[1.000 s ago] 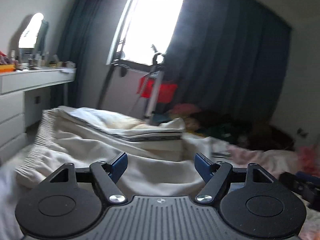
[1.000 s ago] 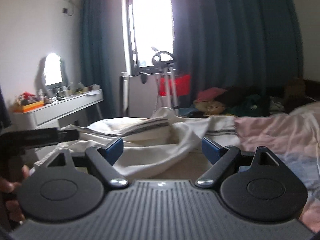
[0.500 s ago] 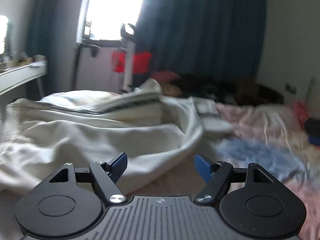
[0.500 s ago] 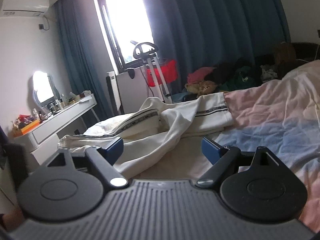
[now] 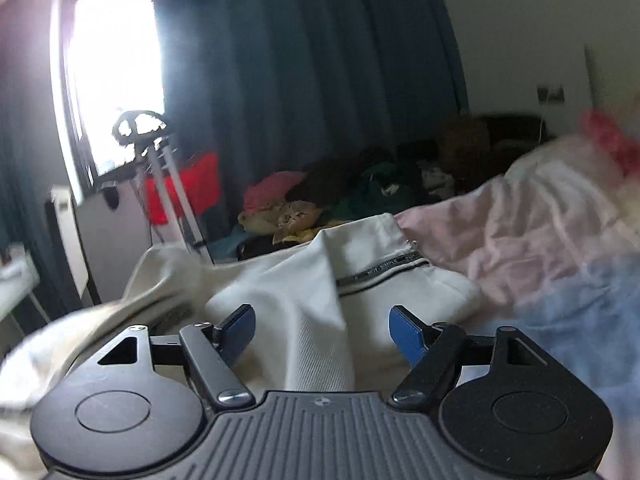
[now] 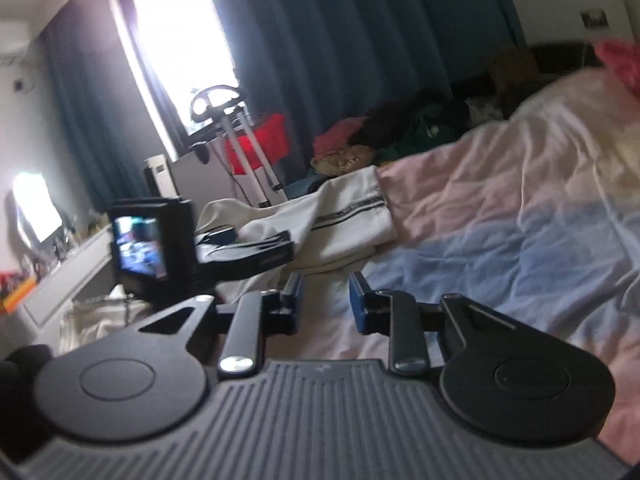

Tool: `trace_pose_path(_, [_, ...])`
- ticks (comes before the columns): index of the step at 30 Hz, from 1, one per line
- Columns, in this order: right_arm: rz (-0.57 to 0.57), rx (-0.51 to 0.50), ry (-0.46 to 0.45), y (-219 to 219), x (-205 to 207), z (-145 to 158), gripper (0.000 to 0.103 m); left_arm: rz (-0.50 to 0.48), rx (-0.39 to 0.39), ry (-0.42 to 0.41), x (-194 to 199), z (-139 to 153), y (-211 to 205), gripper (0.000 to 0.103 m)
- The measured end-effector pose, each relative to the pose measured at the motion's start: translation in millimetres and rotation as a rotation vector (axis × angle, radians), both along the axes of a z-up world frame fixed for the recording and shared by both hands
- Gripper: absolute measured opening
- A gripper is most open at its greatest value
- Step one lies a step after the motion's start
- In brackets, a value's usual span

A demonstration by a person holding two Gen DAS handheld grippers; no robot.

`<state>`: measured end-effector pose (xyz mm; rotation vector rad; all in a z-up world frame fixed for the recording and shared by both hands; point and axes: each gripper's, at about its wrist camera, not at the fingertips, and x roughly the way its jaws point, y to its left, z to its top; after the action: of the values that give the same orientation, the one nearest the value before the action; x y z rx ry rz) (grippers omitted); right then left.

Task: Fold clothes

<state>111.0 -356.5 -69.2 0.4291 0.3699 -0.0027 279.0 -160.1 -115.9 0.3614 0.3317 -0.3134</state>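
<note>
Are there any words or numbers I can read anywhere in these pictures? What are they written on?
None can be read.
Dark striped band on the cream-white trousers: small printed lettering, too blurred to read.
Small lit screen on the back of the left gripper's camera: shows a picture only, no readable text.
Tiny round mark on the grey ribbed gripper body: too small to read.

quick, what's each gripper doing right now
Left gripper: open, holding nothing, cream garment lying between its fingers.
Right gripper: partly open, holding nothing, over the bedsheet.
</note>
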Motion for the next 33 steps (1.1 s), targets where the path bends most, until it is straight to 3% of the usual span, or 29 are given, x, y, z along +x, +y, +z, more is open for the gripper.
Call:
trace_pose_path(5, [-0.012, 0.002, 0.044, -8, 31, -32, 0.028, 0.144, 0.168, 0.046, 63, -36, -43, 0.069])
trace_pose_path(7, [-0.028, -0.021, 0.095, -6, 43, -50, 0.028, 0.202, 0.25, 0.041, 81, -51, -50, 0.056])
trace_pose_path(9, [-0.037, -0.012, 0.154, -6, 56, -66, 0.028, 0.208, 0.268, 0.039, 84, -52, -48, 0.021])
trace_pose_path(10, [-0.04, 0.009, 0.17, -6, 61, -70, 0.028, 0.201, 0.262, 0.045, 85, -50, -44, 0.012])
trace_pose_path(14, [-0.011, 0.001, 0.162, 5, 67, -72, 0.028, 0.148, 0.161, 0.051, 60, -17, -18, 0.006])
trace_pose_path(18, [0.012, -0.014, 0.159, 16, 61, -65, 0.028, 0.115, -0.006, 0.051, -15, 26, 33, 0.005])
trace_pose_path(22, [0.008, -0.018, 0.113, 25, 37, -43, 0.028, 0.07, -0.093, 0.043, -98, 38, 77, 0.005])
trace_pose_path(25, [-0.016, 0.053, 0.095, 19, 12, -25, 0.028, 0.052, -0.167, 0.067, -151, 40, 104, 0.005])
trace_pose_path(30, [-0.084, 0.331, 0.127, -8, -37, -16, 0.029, 0.068, -0.218, 0.1, -187, 37, 133, 0.005])
trace_pose_path(33, [-0.087, 0.421, 0.187, -9, -51, -16, 0.03, 0.077, -0.248, 0.12, -208, 36, 150, 0.005])
